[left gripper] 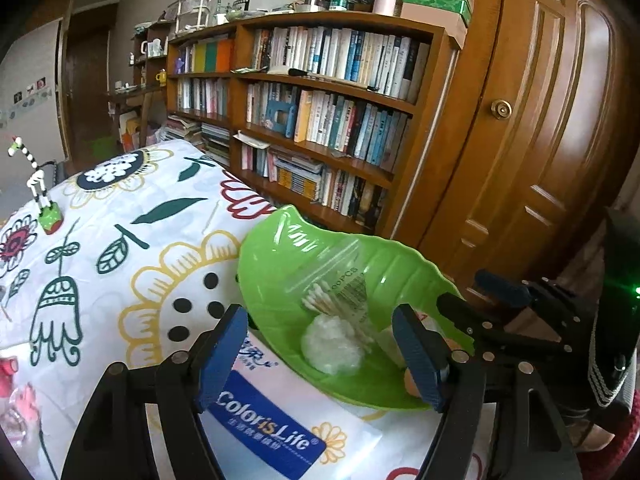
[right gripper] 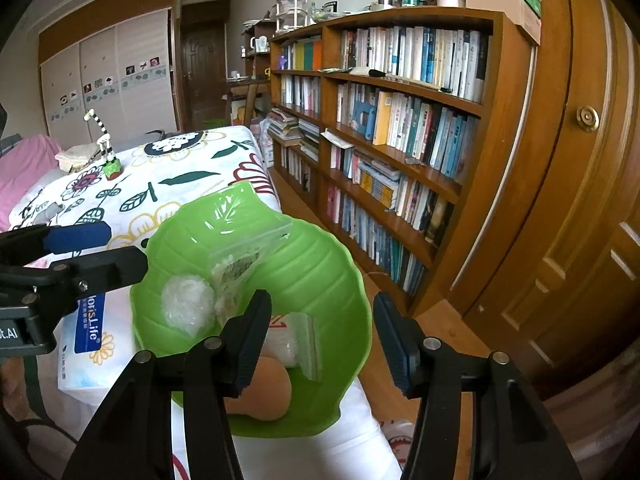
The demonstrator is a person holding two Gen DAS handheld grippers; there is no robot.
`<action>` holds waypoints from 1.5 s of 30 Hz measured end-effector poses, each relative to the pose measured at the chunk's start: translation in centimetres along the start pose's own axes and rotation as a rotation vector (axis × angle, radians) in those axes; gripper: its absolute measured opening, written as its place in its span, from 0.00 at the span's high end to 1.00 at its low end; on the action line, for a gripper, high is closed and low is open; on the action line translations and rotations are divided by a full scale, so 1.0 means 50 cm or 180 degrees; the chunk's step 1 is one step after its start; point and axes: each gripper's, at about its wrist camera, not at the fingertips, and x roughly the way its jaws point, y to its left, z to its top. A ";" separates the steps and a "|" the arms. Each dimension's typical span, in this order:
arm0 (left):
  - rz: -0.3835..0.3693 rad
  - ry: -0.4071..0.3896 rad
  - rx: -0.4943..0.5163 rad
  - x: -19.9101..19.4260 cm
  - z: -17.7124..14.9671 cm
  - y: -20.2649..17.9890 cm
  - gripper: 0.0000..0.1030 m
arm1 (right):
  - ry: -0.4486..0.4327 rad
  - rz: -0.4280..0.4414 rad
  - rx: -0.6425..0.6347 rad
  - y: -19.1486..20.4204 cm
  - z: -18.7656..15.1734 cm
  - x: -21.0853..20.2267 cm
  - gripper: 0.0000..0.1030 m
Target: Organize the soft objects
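On the flowered bed, a tissue pack (left gripper: pixel 264 424) lies left of a green bowl (left gripper: pixel 276 276) at the right edge. Left gripper (left gripper: pixel 320 356) gapes empty over its cotton ball (left gripper: pixel 332 346); right gripper (right gripper: pixel 320 344) spread, gripping nothing

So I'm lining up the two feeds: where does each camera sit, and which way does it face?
Left wrist: on the left tool, facing down over the green bowl toward the bookshelf; the right tool shows.
Right wrist: on the right tool, same heading; the left tool shows.
Shared: bowl, cotton ball, bookshelf, tissue pack.
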 end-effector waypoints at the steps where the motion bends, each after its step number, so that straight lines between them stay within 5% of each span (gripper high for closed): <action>1: 0.0020 -0.0009 -0.0001 -0.002 0.000 0.002 0.22 | 0.0000 0.0000 -0.0003 0.002 0.000 -0.001 0.47; 45: 0.0459 -0.0198 -0.0351 -0.144 -0.095 0.133 0.19 | -0.0181 0.0056 -0.0535 0.175 0.007 -0.055 0.43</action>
